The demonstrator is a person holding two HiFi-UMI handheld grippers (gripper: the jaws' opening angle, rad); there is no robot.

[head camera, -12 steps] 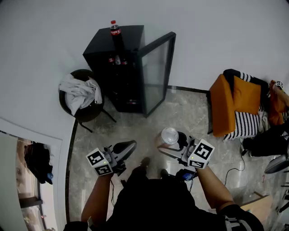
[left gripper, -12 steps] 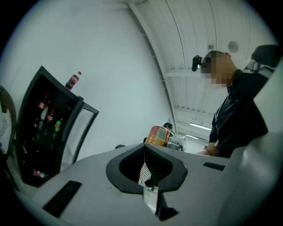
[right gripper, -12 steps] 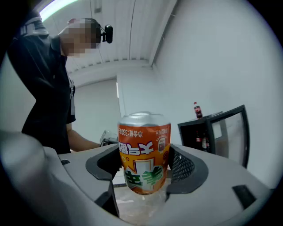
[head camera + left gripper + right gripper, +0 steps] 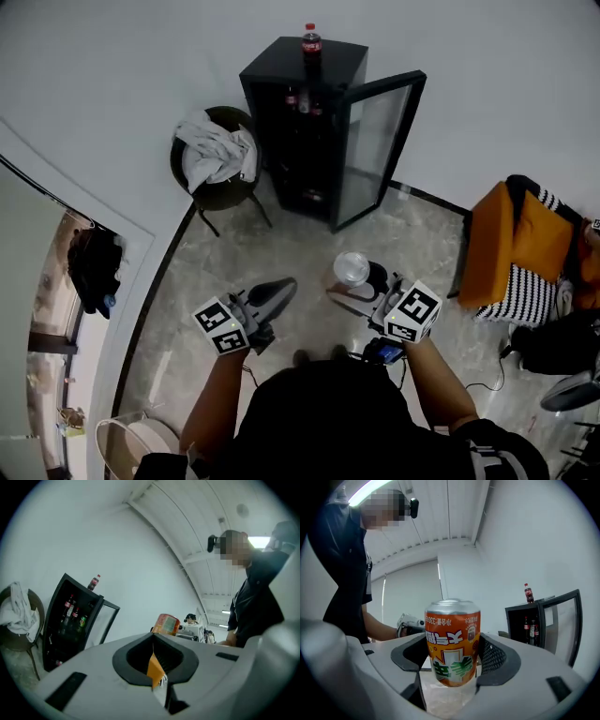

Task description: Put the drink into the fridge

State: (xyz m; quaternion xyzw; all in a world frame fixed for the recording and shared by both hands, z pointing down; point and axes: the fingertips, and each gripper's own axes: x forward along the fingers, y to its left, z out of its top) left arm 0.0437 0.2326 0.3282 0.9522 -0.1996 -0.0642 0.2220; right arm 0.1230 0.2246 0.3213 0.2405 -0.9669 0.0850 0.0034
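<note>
An orange drink can with a silver top stands upright between the jaws of my right gripper, whose pads press its sides. From above, the can and right gripper hang over the marble floor. The black fridge stands against the far wall, its glass door swung open to the right, with bottles on its shelves and a cola bottle on top. My left gripper is shut and empty, level with the right one. The left gripper view shows the fridge at left and the can beyond the jaws.
A round dark chair with a white cloth stands left of the fridge. An orange and striped chair sits at the right. A wall edge and a doorway with a dark bag run down the left side.
The view has swung left, so the fridge and chairs now lie further right in the frame. Both grippers keep their places, the can still in the right one.
</note>
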